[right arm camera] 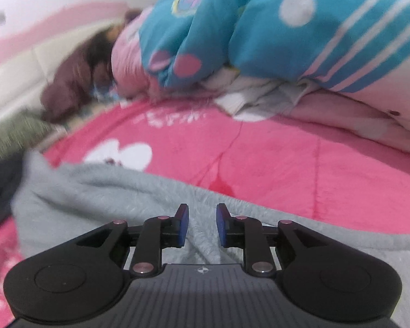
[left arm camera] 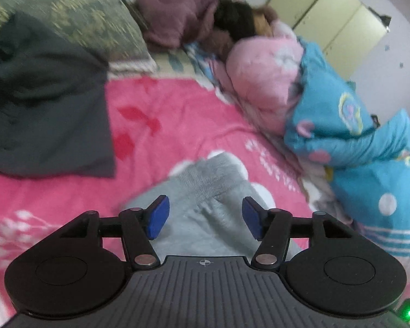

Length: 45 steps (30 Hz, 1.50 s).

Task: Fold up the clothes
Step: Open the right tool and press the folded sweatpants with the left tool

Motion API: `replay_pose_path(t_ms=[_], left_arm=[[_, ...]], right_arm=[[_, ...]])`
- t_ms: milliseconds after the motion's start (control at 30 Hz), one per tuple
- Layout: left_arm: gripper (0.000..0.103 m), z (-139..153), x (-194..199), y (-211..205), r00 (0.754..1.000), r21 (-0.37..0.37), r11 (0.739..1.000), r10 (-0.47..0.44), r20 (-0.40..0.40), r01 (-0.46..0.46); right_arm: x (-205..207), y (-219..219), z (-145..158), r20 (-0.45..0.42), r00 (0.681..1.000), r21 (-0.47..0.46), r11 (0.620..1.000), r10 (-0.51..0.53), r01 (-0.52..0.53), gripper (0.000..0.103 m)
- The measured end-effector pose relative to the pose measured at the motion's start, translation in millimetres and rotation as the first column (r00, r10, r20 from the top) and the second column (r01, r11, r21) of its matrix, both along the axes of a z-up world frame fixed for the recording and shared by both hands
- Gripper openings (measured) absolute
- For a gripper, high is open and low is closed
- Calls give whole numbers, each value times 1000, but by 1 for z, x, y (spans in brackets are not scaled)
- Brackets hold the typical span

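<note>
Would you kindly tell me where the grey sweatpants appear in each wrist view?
Left wrist: the grey sweatpants lie at bottom centre, their ribbed cuff just beyond the open left claw.
Right wrist: they spread across the lower half, a fold running between the right claw pads.
Shared landmark: the blue quilt.

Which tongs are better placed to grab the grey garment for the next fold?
Probably right. The right tongs are nearly closed around a raised ridge of the grey garment. The left tongs stand wide open over its ribbed cuff.
</note>
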<state>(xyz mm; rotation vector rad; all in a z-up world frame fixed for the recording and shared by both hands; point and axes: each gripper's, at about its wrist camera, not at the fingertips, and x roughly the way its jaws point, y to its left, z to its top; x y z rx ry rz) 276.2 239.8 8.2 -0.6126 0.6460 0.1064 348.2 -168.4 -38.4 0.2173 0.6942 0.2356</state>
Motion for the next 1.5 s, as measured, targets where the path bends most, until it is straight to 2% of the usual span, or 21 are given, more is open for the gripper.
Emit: replay_pose_path(t_ms=[67, 133, 167, 200, 233, 267, 333, 400, 500, 567, 700, 800, 900, 967, 1000, 1067, 1100, 1167, 1267, 1500], left_arm=[[61, 7, -14, 10, 1000, 3, 1000, -9, 5, 9], [63, 7, -26, 16, 999, -3, 999, -42, -5, 42], [64, 3, -31, 17, 998, -17, 998, -62, -11, 62], [65, -3, -36, 18, 996, -36, 996, -83, -18, 83], [65, -9, -40, 18, 994, -55, 993, -105, -25, 103], [66, -17, -41, 17, 993, -79, 991, -116, -37, 113], [66, -37, -39, 14, 990, -129, 985, -128, -67, 118], [66, -57, -37, 11, 985, -180, 976, -141, -97, 121], [66, -85, -31, 6, 979, -254, 960, -156, -134, 119], [66, -100, -22, 3, 980, -302, 948, -148, -133, 103], [67, -124, -1, 1, 980, -359, 930, -138, -141, 80], [67, -128, 11, 1, 985, -367, 927, -134, -113, 84], [64, -126, 21, 3, 986, -356, 931, -126, -106, 81], [51, -125, 27, 3, 988, -334, 940, -113, -108, 71], [48, -125, 30, 2, 988, -322, 944, -105, -110, 65], [33, -127, 36, 0, 989, -301, 952, -87, -119, 48], [30, -127, 37, -2, 989, -281, 959, -80, -121, 43], [20, -124, 38, -8, 990, -231, 972, -69, -120, 39], [8, -111, 33, -14, 994, -171, 984, -65, -88, 49], [6, -77, 0, -8, 997, -135, 988, -78, -13, 76]], right_arm=[[-18, -11, 14, 2, 1000, 58, 998, 0, 0, 23], [-44, -25, 25, -16, 999, 182, 983, 27, -24, 24], [-59, -32, 24, -54, 998, 289, 957, 46, -28, 28], [-74, -39, 23, -89, 994, 393, 919, 68, -28, 31], [-89, -46, 21, -125, 988, 494, 869, 94, -20, 40], [-103, -52, 10, -185, 976, 595, 803, 115, 18, 42], [-130, -58, -16, -305, 945, 706, 694, 118, 141, 42], [-155, -60, -43, -396, 915, 733, 626, 76, 265, 42], [-175, -65, -72, -463, 882, 691, 589, -85, 419, 43], [-178, -68, -89, -494, 849, 670, 541, -187, 509, 43], [-166, -68, -114, -514, 818, 728, 372, -258, 576, 43], [-152, -66, -120, -525, 802, 747, 296, -285, 595, 42], [-137, -68, -124, -522, 799, 757, 268, -298, 595, 42], [-130, -70, -127, -502, 805, 769, 261, -317, 583, 41], [-126, -70, -128, -491, 808, 775, 260, -325, 576, 41], [-120, -68, -132, -468, 815, 784, 264, -342, 561, 33], [-117, -67, -133, -456, 818, 788, 268, -350, 554, 29], [-120, -68, -134, -425, 832, 790, 303, -356, 533, 14], [-122, -66, -126, -379, 850, 784, 360, -366, 505, 10], [-141, -62, -91, -274, 892, 774, 468, -359, 426, 8]])
